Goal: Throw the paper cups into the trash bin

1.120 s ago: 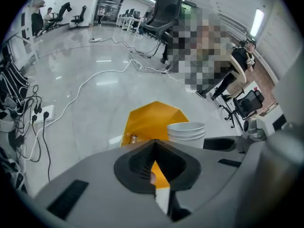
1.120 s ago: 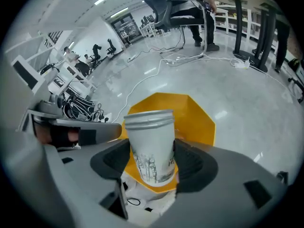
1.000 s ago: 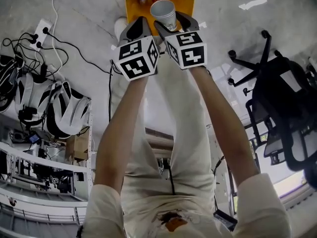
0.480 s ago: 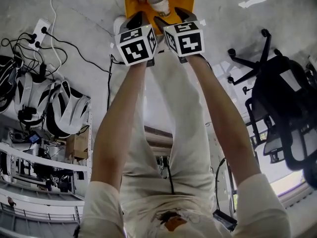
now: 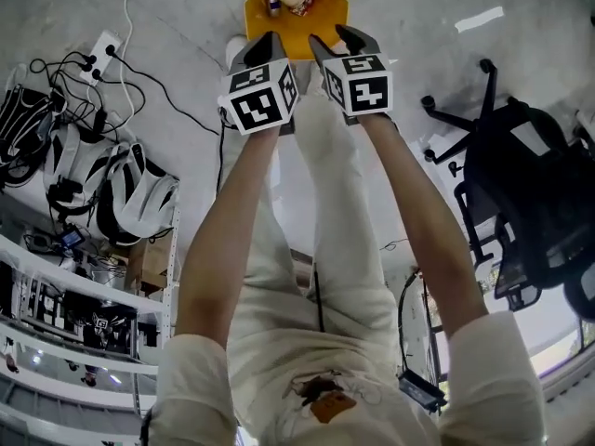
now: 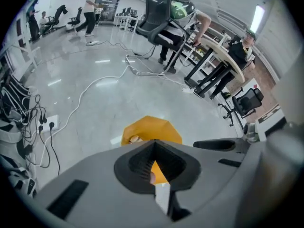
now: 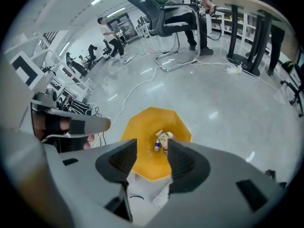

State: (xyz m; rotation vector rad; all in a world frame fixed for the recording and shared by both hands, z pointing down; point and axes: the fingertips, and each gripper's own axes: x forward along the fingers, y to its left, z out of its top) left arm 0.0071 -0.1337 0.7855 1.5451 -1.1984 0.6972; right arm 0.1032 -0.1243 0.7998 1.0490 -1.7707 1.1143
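Jaws of right gripper (image 7: 152, 143) just narrowed, empty; cup (image 7: 165, 137) now in bin (image 7: 142, 127).

Bright, even overhead light; lamp glare streaking the glossy floor (image 6: 156, 99). Heavy fisheye bending at edges, dark vignetted corners, foreground soft.

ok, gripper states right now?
Left gripper: jaws shut, holding nothing.
Right gripper: jaws open, just been closing, nothing between them.

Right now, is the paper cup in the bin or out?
In. The right gripper view shows the paper cup tipped on its side inside the yellow bin, beside a small bottle.
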